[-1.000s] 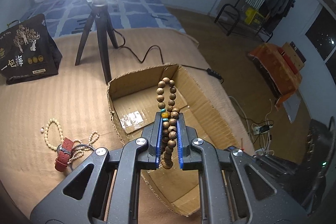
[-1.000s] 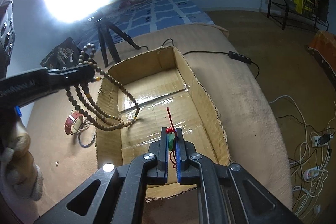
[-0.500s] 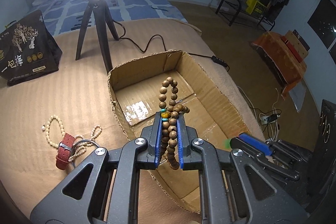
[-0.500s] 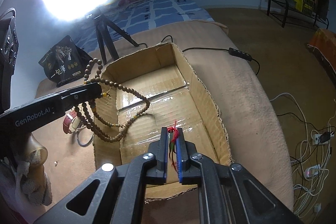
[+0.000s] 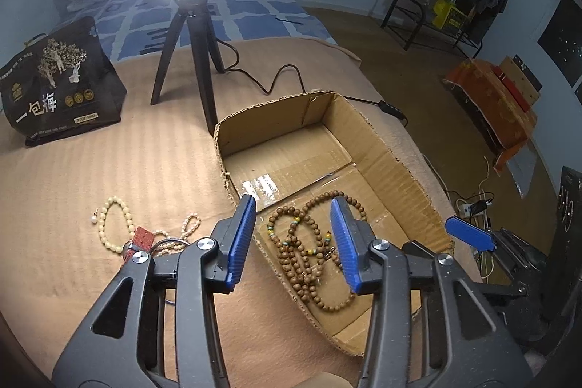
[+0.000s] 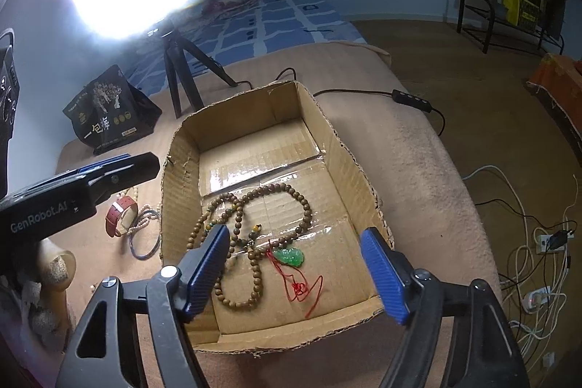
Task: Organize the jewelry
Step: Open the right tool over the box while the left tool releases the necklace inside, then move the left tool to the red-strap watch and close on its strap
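Note:
An open cardboard box (image 5: 396, 166) (image 6: 349, 162) sits on the tan blanket. A brown wooden bead necklace (image 5: 309, 260) (image 6: 247, 228) lies loose on its floor. A green jade pendant (image 6: 289, 257) on a red cord lies beside it. My left gripper (image 5: 294, 242) is open and empty above the box's near left wall. My right gripper (image 6: 298, 268) is open and empty above the box's near end. A cream bead bracelet (image 5: 112, 224), a red-strap watch (image 5: 140, 240) (image 6: 120, 217) and a bangle (image 6: 145, 239) lie on the blanket left of the box.
A ring light on a black tripod (image 5: 189, 35) (image 6: 178, 71) stands behind the box, its cable (image 5: 269, 79) trailing right. A black printed bag (image 5: 62, 82) (image 6: 109, 111) stands at the back left. The bed's edge drops to the floor with cables (image 6: 538, 253) at right.
Both grippers have opened. The wooden bead necklace dropped from my left gripper and the jade pendant from my right gripper onto the box floor.

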A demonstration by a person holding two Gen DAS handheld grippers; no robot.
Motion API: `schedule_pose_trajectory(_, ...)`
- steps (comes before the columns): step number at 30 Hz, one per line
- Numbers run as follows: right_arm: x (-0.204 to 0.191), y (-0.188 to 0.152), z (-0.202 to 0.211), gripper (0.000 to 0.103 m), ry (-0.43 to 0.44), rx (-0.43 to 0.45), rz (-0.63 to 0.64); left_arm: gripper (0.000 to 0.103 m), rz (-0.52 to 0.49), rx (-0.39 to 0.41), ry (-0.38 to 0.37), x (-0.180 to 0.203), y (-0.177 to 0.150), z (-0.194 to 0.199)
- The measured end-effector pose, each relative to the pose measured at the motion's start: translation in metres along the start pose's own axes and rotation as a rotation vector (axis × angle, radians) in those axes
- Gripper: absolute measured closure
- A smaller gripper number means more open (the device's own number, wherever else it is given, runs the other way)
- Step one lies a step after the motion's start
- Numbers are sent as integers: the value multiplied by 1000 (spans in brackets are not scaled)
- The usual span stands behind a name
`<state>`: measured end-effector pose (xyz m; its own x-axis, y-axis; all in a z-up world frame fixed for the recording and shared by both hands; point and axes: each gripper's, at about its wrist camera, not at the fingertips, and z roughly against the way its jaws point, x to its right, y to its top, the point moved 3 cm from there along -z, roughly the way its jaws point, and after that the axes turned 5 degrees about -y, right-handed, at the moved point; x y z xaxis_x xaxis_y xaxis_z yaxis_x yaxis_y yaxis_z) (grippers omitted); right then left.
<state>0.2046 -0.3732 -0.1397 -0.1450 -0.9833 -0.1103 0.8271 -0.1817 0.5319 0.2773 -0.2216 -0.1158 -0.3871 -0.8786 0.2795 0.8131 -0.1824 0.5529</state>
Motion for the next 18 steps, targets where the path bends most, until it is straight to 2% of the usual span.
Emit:
schedule_pose_trajectory(7, -9, 0, 1, 23, 7, 6, 19, 60, 10, 4, -11, -15, -5, 14)
schedule_pose_trajectory(12, -15, 1, 4, 19, 23, 16, 25, 60, 30, 34, -16, -42, -10, 32)
schedule_pose_trajectory(18, -22, 2, 8, 17, 46, 29, 23, 60, 54, 55, 34, -80, -18, 56)
